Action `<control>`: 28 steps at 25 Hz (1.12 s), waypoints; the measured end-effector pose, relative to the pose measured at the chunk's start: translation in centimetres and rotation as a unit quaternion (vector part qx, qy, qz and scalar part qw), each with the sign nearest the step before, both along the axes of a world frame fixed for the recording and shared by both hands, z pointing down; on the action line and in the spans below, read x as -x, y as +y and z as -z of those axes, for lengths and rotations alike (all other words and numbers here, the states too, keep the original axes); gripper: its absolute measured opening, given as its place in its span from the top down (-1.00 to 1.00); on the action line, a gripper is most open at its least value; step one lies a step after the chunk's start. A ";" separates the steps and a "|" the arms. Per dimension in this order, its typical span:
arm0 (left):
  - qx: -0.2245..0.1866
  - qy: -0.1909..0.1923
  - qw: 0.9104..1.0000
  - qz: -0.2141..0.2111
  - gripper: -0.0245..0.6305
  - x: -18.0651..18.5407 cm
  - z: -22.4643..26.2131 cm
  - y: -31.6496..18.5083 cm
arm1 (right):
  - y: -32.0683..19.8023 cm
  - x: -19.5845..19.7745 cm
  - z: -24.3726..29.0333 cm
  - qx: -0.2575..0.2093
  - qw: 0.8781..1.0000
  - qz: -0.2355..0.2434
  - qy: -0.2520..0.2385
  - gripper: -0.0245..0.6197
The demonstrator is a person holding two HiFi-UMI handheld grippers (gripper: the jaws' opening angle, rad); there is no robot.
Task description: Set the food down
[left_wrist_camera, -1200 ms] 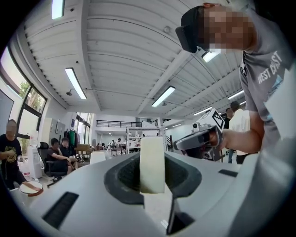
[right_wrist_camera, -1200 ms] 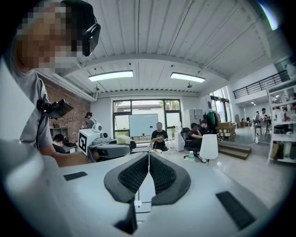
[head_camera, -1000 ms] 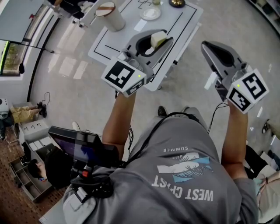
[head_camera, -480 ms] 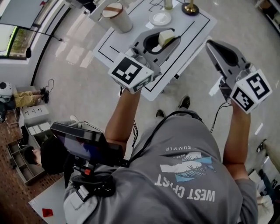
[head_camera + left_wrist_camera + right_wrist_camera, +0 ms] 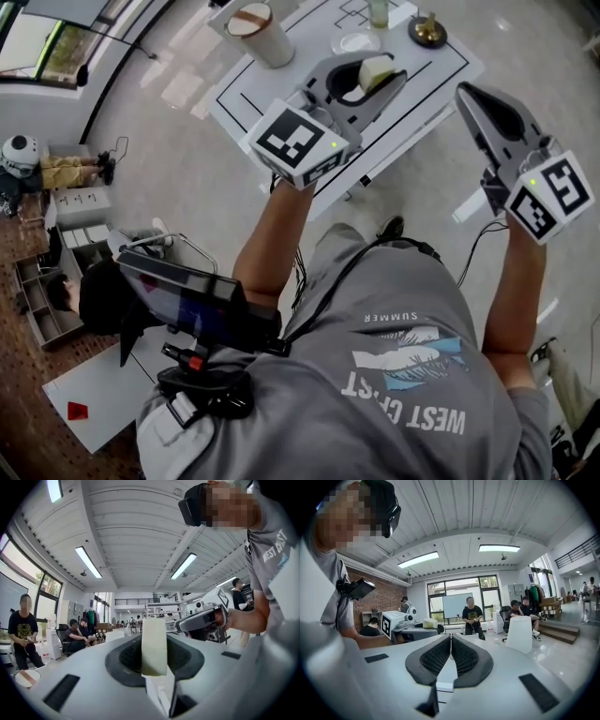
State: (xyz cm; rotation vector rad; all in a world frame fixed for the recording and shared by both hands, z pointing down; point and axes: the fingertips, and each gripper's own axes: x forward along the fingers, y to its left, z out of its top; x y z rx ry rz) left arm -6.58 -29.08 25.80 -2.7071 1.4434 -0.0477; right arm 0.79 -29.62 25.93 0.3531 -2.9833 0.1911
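Head view: we hold the food (image 5: pixel 378 68), a pale block, clamped in the left gripper (image 5: pixel 371 81) over the near edge of the white, line-marked table (image 5: pixel 281 105); setting it down remains to do. The right gripper (image 5: pixel 475 105) hangs off the table's right corner. Left gripper view: its jaws squeeze the food (image 5: pixel 153 646). Right gripper view: jaws meet on nothing; seated people (image 5: pixel 524 607) fill a bright, glossy-floored workroom.
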 end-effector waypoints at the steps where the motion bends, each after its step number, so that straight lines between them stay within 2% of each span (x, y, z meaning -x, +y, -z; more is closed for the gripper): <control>1: 0.002 -0.002 1.000 0.003 0.62 -0.1 -0.1 -0.4 | -0.5 -0.2 0.0 0.001 1.000 0.002 -0.002 0.90; 9: 0.017 -0.015 1.000 -0.002 0.62 0.1 0.0 0.1 | 0.2 -0.5 -0.4 0.019 1.000 -0.012 -0.009 0.90; 19: 0.028 -0.012 0.999 -0.030 0.62 3.6 -1.8 -4.3 | -1.4 1.4 -0.9 0.026 0.998 -0.060 0.003 0.90; 28: 0.061 -0.014 0.998 -0.029 0.62 8.0 -5.6 -9.3 | -2.8 3.5 -2.1 0.040 0.995 -0.093 0.019 0.90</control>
